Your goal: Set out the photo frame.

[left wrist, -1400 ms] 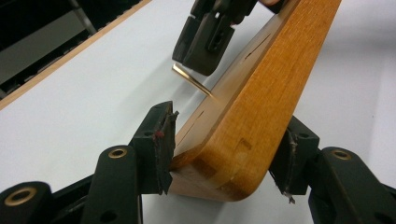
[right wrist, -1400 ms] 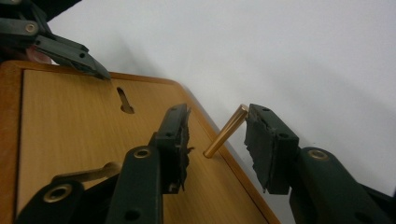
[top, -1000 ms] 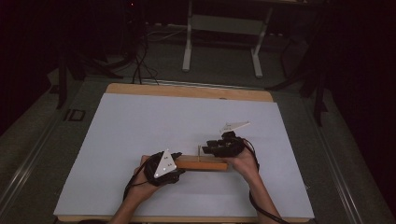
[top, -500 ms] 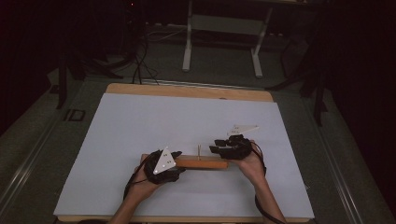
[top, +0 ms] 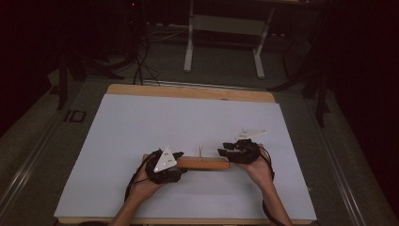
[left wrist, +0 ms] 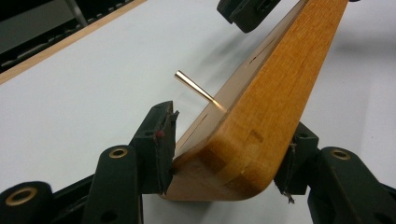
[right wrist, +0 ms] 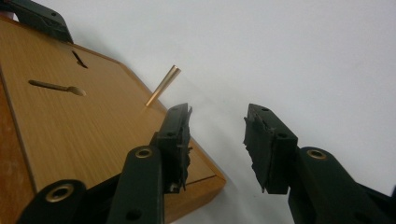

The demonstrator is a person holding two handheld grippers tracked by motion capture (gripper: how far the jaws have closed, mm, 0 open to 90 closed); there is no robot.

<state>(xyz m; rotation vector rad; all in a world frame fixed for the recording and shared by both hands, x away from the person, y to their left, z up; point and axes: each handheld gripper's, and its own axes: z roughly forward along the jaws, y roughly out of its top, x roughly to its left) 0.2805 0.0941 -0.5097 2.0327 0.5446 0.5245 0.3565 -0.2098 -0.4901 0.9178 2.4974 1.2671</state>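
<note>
A flat wooden board [top: 203,163] lies across the near part of the white table sheet [top: 141,127], with a thin brass peg [top: 201,151] standing up from it. My left gripper [top: 176,165] is shut on the board's left end. In the left gripper view both pads press the board [left wrist: 261,116] on its two sides, and the peg [left wrist: 196,88] sticks out beyond them. My right gripper [top: 225,149] hovers at the board's right end. In the right gripper view its jaws [right wrist: 218,133] stand open with nothing between them, one jaw over the board's corner [right wrist: 93,135].
The sheet covers a wooden tabletop whose far edge [top: 188,92] shows bare. Beyond it stands a white metal frame [top: 223,23] on a dark floor with cables [top: 141,61]. White sheet stretches wide behind the board and to both sides.
My right gripper has slid to the right along the board, from beside the peg to the board's right end. The left gripper and the board have stayed put.
</note>
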